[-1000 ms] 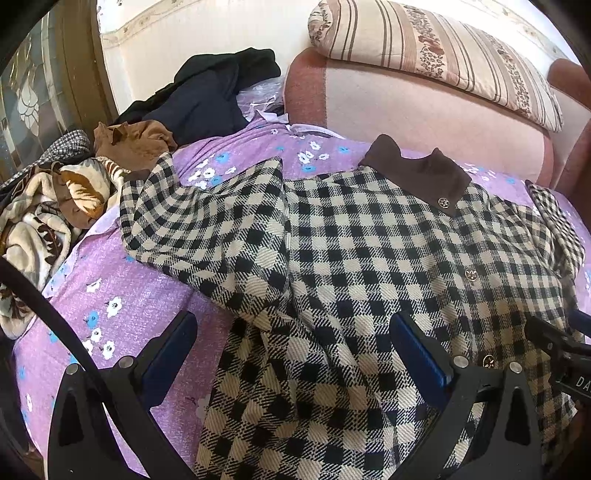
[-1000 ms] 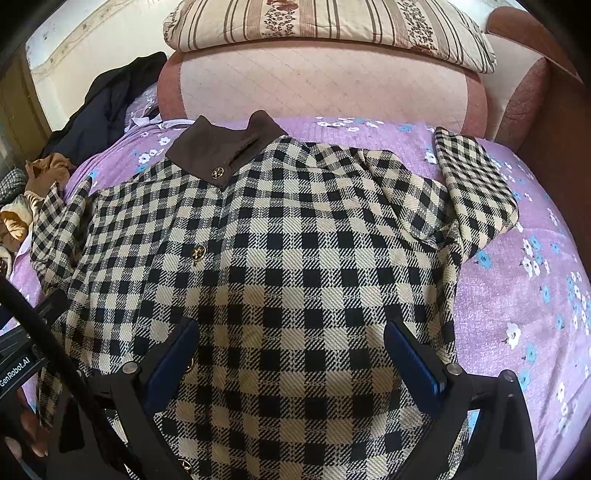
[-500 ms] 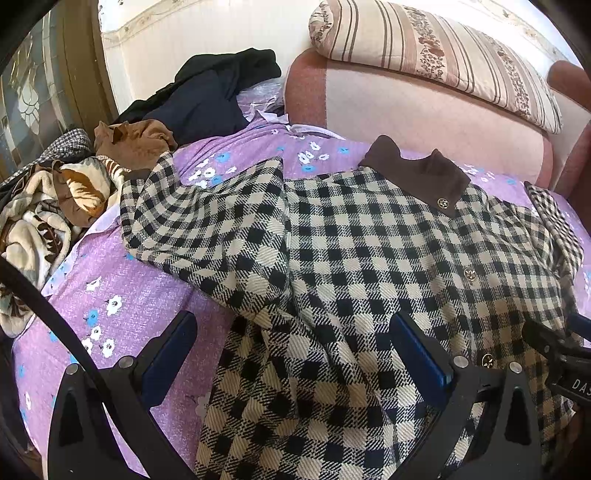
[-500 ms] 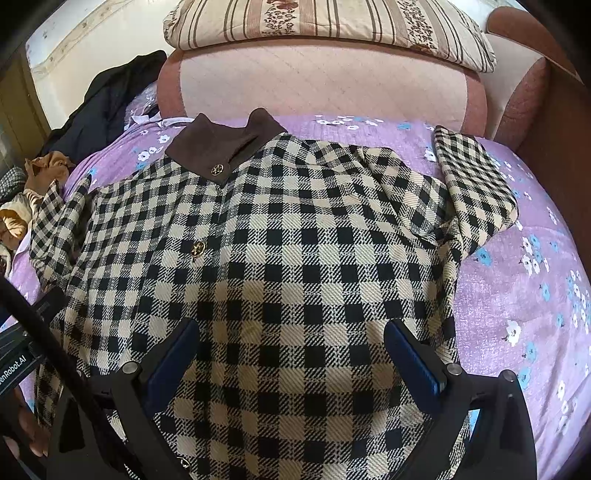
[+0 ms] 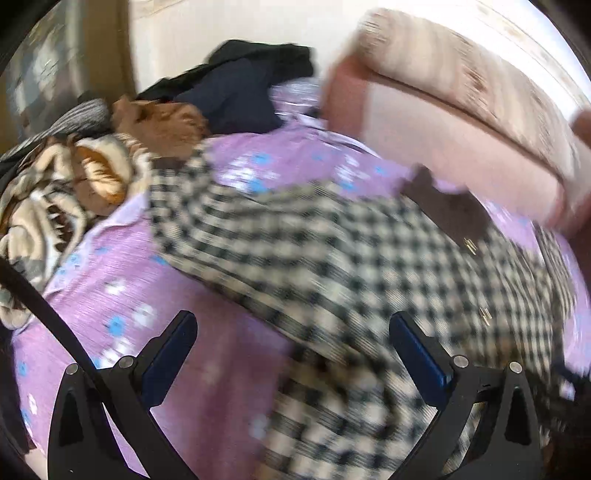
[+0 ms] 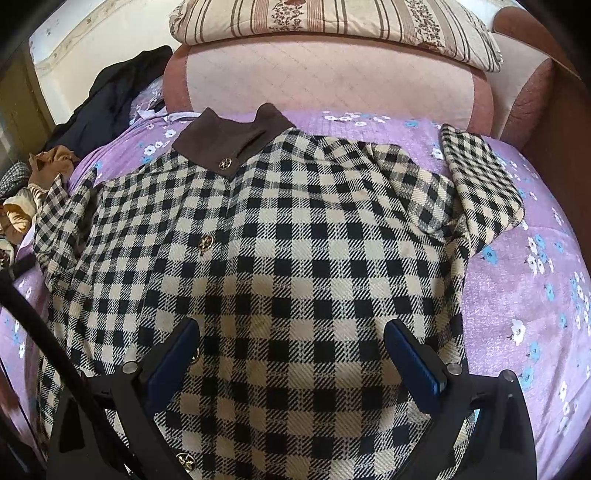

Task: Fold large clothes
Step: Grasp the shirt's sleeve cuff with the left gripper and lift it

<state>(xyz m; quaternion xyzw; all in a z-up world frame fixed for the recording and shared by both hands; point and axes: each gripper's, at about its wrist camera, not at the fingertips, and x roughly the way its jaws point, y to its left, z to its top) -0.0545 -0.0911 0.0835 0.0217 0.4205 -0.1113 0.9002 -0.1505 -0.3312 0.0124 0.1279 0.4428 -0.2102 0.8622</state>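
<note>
A black-and-cream checked coat (image 6: 295, 258) with a brown collar (image 6: 229, 144) and gold buttons lies front up on the purple flowered bed. Its right sleeve (image 6: 480, 184) is folded up near the headboard. Its left sleeve (image 5: 221, 221) spreads out toward the clothes pile. My right gripper (image 6: 291, 350) is open and empty, hovering over the coat's lower front. My left gripper (image 5: 291, 347) is open and empty, over the coat's left edge and the bedsheet; that view is motion-blurred.
A pile of clothes (image 5: 74, 184) and a dark garment (image 5: 240, 88) lie at the bed's left side. A pink padded headboard (image 6: 332, 81) with a striped pillow (image 6: 332, 18) on top stands behind. Bare purple sheet (image 6: 524, 295) shows right of the coat.
The left gripper has swung to the left, blurring its view, and now sits more over the sheet and sleeve edge. The right gripper has barely moved. The coat lies as before.
</note>
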